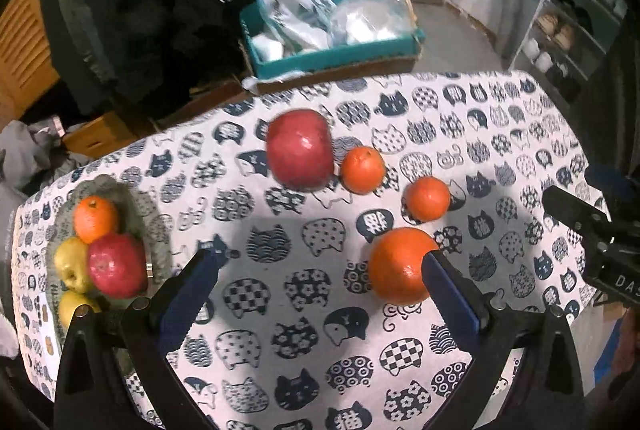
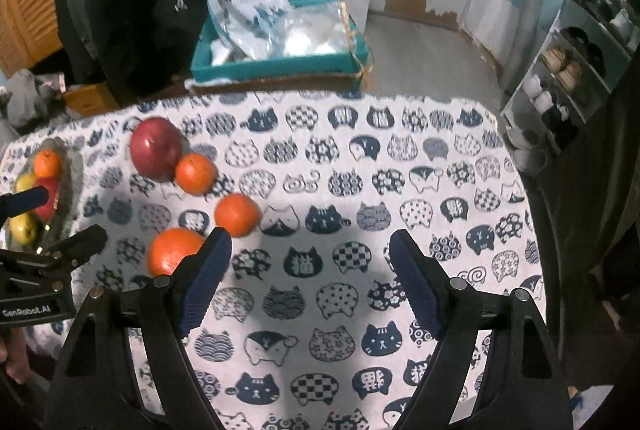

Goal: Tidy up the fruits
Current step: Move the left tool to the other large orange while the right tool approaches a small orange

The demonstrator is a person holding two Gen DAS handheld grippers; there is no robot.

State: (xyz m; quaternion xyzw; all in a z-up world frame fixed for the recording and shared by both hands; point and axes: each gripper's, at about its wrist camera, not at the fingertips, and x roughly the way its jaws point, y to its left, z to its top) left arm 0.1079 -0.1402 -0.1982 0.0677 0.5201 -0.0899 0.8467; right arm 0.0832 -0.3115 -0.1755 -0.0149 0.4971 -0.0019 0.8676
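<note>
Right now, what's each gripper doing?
Left gripper: open, holding nothing; large round orange fruit beside one of its fingers.
Right gripper: open, holding nothing.

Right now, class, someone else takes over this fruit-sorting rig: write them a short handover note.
Left hand-held gripper: open, empty.
Right hand-held gripper: open, empty, over bare tablecloth.
Done: plate at left holds an orange, a red fruit and two yellow fruits.
Left on the cloth: large red fruit, two small oranges, and the big orange beside the left gripper's finger.
</note>
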